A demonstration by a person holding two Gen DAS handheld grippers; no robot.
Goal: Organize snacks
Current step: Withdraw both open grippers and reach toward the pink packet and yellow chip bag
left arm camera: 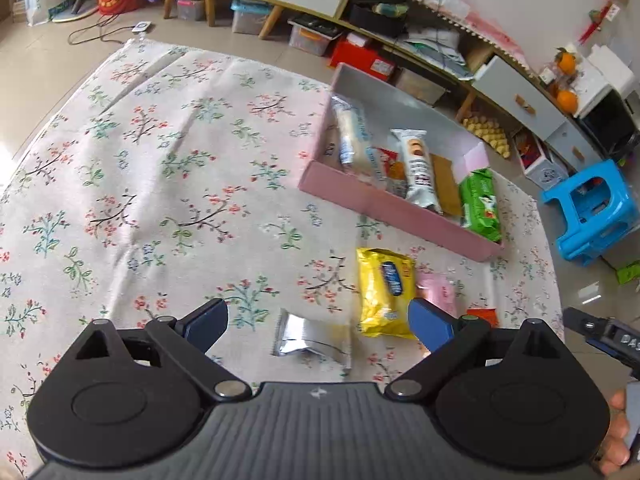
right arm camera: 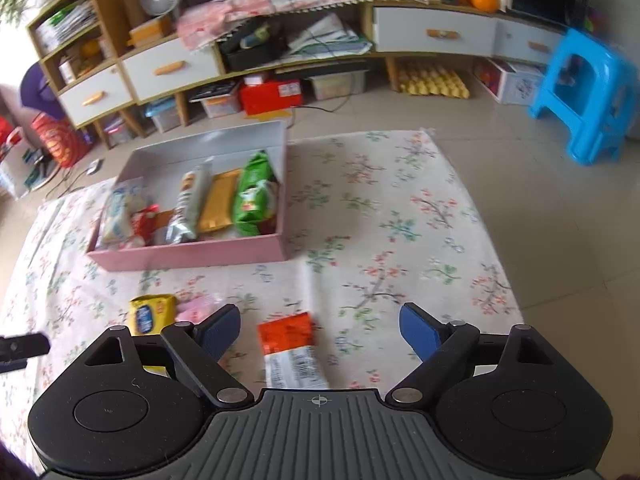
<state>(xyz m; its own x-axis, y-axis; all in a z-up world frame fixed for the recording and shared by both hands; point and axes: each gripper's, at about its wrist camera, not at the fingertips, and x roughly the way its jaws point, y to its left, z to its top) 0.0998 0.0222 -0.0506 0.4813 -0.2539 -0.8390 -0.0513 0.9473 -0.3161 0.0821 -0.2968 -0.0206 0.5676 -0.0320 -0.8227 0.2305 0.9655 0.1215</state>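
1. Your right gripper [right arm camera: 320, 330] — fingers spread wide, nothing between the pads. Directly ahead at 12 o'clock, between and just beyond the fingertips, lies the orange-and-white snack packet [right arm camera: 292, 350] on the floral cloth [right arm camera: 400, 220]. Its long axis runs roughly along your pointing line, tipped slightly toward 11 o'clock, so the pads face its long sides. It looks like the nearest piece for this hand.

2. Your left gripper [left arm camera: 318, 322] — fingers likewise spread, holding nothing. The silver foil packet [left arm camera: 312, 338] lies flat between the fingertips at 12 o'clock, its long axis running across the gap, 9 to 3. This one looks nearest for the left hand.

3. Yellow packet [left arm camera: 386, 292] — at 1 o'clock from the left fingers, touching or just behind the right-hand pad; long axis near 12 to 6. A pink packet [left arm camera: 438, 292] sits just beside it at 3 o'clock.

4. Pink box [right arm camera: 192, 256] — farther off, 11 o'clock from the right gripper and 1 o'clock from the left, already holding several snacks in a row.
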